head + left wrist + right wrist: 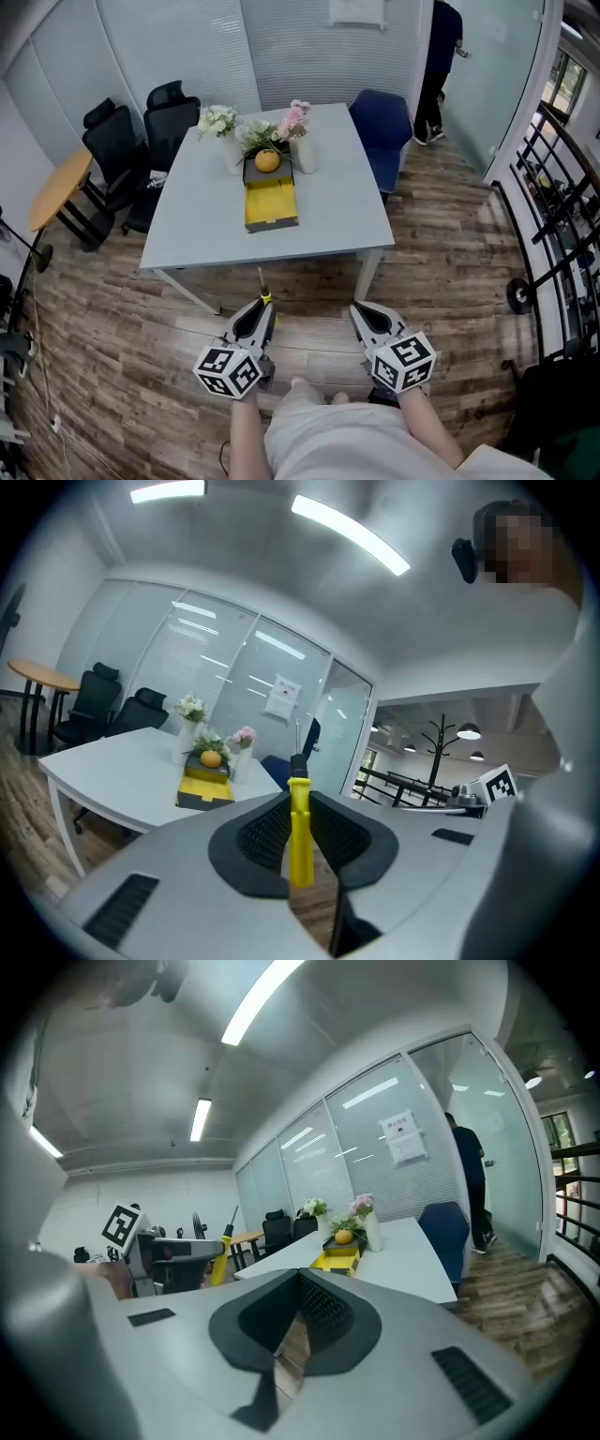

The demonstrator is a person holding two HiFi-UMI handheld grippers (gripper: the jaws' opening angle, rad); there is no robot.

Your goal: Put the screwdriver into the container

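My left gripper [265, 307] is shut on a screwdriver [262, 289] with a yellow handle; its thin shaft points toward the table. In the left gripper view the yellow handle [300, 834] stands upright between the shut jaws. The yellow and black container [271, 202] lies on the grey table [337, 211], well ahead of both grippers, with an orange [267, 161] at its far end. It also shows as the container [206, 787] and the container [339, 1260]. My right gripper [360, 310] is shut with nothing in it, level with the left one over the wooden floor.
Vases of flowers [292, 127] stand behind the container. Black office chairs [141, 141] and a round wooden table [58, 187] are at the left, a blue chair [382, 131] at the table's far right. A person [439, 66] stands by the glass wall. A black railing [553, 216] runs along the right.
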